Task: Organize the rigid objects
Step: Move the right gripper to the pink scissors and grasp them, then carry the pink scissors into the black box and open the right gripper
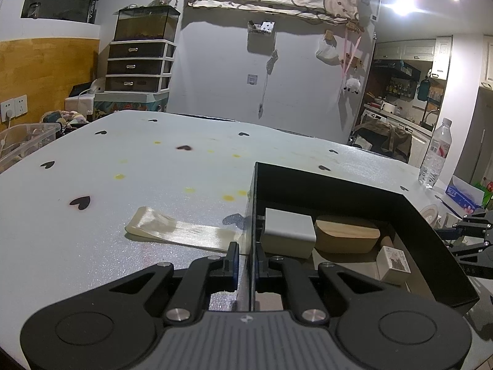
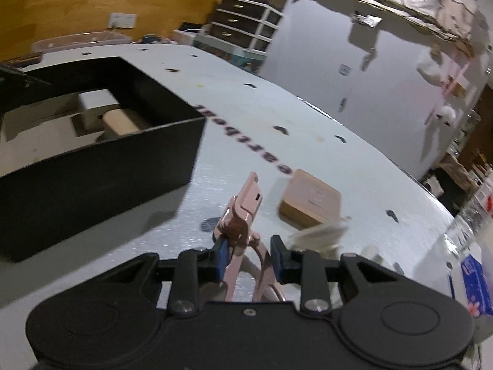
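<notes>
My left gripper (image 1: 248,246) is shut on the left wall of the black box (image 1: 339,178), one finger outside and one inside. In the box lie a grey-white block (image 1: 288,231), an oval wooden piece (image 1: 346,234), a wooden dowel and a small white carton (image 1: 394,262). In the right wrist view my right gripper (image 2: 249,246) is shut on the handles of a pink plier-like tool (image 2: 245,209), whose head sticks up and forward. The box (image 2: 92,166) stands to its left. The picture is blurred.
A wooden block (image 2: 311,200) and a crumpled white thing (image 2: 320,234) lie just right of the tool. A translucent plastic strip (image 1: 172,228) lies left of the box. A water bottle (image 1: 436,154) and a blue tissue pack (image 1: 462,195) stand at the table's right edge.
</notes>
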`<state>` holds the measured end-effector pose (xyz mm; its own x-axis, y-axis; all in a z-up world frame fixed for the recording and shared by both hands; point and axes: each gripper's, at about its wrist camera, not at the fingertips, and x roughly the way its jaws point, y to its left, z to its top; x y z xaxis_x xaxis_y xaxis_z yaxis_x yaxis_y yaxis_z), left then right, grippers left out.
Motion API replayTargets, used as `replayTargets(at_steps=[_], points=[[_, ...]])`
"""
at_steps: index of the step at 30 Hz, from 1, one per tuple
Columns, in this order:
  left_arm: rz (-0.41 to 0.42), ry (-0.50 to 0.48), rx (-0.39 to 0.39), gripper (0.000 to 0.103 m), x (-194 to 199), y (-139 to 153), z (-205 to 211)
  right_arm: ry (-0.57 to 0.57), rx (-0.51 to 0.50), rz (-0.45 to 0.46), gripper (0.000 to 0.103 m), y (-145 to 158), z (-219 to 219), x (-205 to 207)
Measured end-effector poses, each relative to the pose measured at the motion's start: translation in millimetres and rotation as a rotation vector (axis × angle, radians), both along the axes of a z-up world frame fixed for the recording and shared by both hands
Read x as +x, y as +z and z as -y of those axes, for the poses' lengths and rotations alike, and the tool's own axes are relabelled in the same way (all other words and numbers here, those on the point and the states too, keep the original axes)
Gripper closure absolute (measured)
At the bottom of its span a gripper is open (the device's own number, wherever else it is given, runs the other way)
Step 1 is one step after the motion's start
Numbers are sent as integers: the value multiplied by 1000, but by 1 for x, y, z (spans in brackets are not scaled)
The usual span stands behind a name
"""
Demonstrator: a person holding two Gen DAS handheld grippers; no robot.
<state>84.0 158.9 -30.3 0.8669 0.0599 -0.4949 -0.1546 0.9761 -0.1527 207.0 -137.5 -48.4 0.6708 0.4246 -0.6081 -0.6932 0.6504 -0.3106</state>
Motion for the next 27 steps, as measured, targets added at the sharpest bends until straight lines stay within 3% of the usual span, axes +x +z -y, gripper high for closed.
replayTargets(at_steps=[2, 10, 11, 20, 23, 27], points=[[0, 0, 1, 93, 0, 0, 0, -1, 4, 0, 64, 1, -1, 5], [1, -2, -2, 93, 0, 0, 0, -15, 57, -8, 79, 8, -3, 7], [2, -2, -1, 93, 0, 0, 0, -22, 72, -1, 83, 12, -2, 6], [9, -3, -9, 93, 0, -2, -2, 23, 217, 101, 84, 76, -12, -23], [9, -3, -9, 93, 0, -2, -2, 80, 296, 64, 84, 92, -27, -34], [9, -4, -8, 93, 0, -2, -2, 145, 413, -82, 85, 99, -49, -41]])
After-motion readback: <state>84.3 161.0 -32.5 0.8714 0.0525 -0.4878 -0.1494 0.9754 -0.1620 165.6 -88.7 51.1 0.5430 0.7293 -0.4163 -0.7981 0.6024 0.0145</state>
